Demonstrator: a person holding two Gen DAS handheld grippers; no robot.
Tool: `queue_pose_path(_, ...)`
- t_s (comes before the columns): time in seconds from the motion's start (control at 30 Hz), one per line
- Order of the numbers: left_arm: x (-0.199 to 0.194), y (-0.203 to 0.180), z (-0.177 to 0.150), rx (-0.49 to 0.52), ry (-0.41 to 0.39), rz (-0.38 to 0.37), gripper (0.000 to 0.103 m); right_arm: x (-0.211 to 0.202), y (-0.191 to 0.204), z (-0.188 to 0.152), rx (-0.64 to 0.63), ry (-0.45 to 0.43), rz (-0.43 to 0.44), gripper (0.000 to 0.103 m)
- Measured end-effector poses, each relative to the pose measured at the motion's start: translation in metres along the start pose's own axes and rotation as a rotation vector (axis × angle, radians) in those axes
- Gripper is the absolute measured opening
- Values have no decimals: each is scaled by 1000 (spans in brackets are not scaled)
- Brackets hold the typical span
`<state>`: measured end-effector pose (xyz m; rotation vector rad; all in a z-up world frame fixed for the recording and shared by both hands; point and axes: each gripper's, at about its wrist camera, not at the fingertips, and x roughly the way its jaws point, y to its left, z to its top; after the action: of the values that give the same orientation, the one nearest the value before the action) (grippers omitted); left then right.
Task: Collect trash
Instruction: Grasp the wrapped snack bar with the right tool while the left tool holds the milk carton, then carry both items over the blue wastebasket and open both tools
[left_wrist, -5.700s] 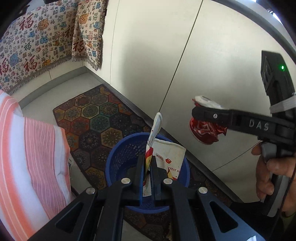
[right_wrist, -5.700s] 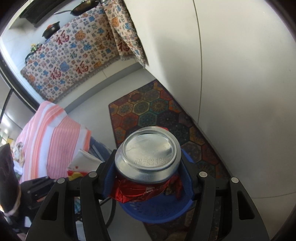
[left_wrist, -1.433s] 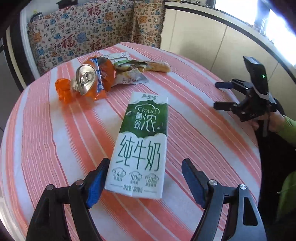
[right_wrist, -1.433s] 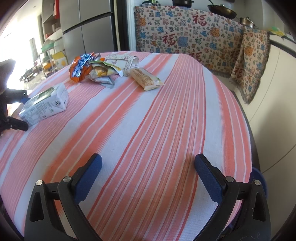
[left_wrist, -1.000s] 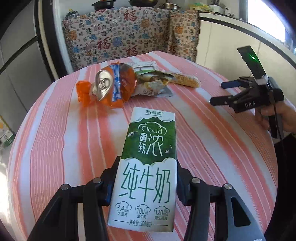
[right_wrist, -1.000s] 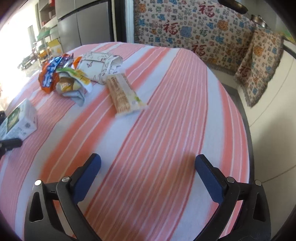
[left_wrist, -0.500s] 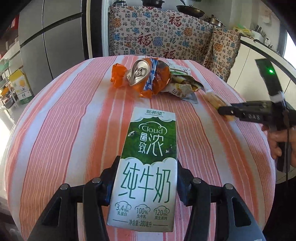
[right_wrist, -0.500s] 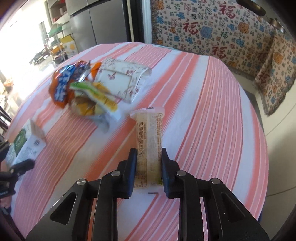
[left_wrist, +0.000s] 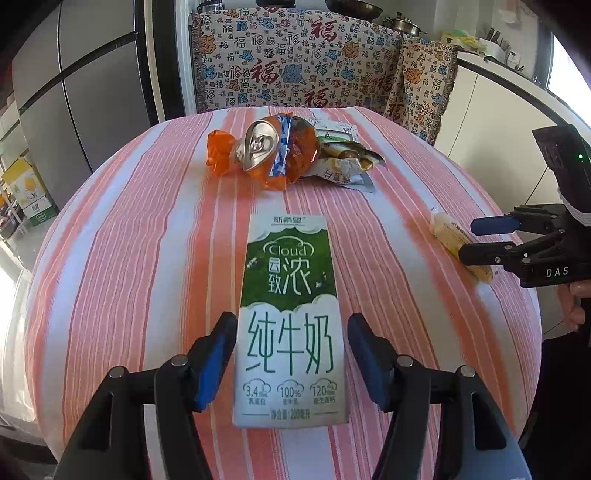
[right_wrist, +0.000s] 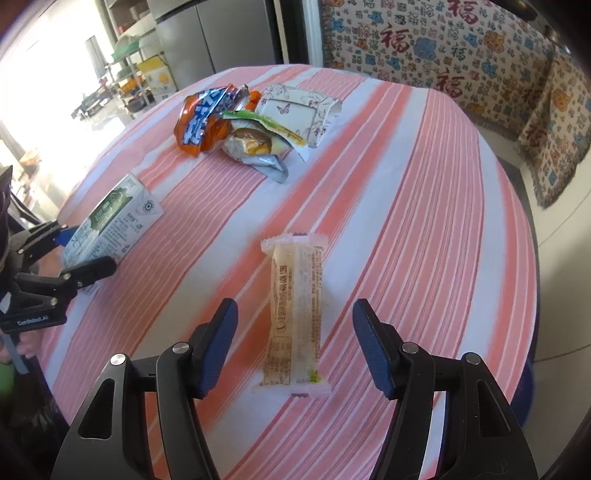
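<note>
A green and white milk carton (left_wrist: 290, 258) lies flat on the striped tablecloth (left_wrist: 129, 258), between the fingers of my left gripper (left_wrist: 291, 321). Its jaws are opening, with a thin gap showing on each side of the carton. A long pale snack bar wrapper (right_wrist: 295, 317) lies on the cloth between the fingers of my right gripper (right_wrist: 294, 306). Those jaws are opening too and stand well clear of the bar. The left wrist view shows the right gripper (left_wrist: 471, 240) over the snack bar (left_wrist: 448, 232) at the table's right side.
Farther back on the table lie a crushed orange can (left_wrist: 266, 147), a crumpled food wrapper (right_wrist: 255, 144) and a white butterfly-print packet (right_wrist: 299, 107). A blue bin (right_wrist: 529, 391) peeks out below the table's right edge. Patterned cloth and a grey fridge stand behind.
My right gripper closed on the snack bar, then opened again; the bar lies loose between its fingers. The left jaws, tight on the carton before, have parted from it.
</note>
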<state>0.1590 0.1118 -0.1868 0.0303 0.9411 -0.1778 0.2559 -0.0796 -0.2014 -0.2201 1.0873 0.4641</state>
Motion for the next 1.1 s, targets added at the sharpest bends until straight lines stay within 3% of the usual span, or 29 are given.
queue_pose_path(0.17,4,-1,13,25,13,32,63,7,1,7,22,27,0,63)
queue_pose_path(0.23,7,1,15,36,26,35,60,11,-2,7,36,43,3,46)
queue_pose_path(0.27,7,0,15,44,29,33,48,11,-3,6,39,52,9,27)
queue_pose_path(0.33,5,-1,13,50,24,43,48,6,-5,3,53,36,16,18)
queue_pose_path(0.53,-11,-7,11,33,-22,16,48,-24,-12,-7,96,-39,52,16)
queue_pose_path(0.8,-17,-50,17,54,-47,-82,48,-56,-32,-28,167,-115,94,16)
queue_pose_path(1.1,-12,-147,49,179,-67,-229,48,-113,-122,-73,320,-194,-11,16)
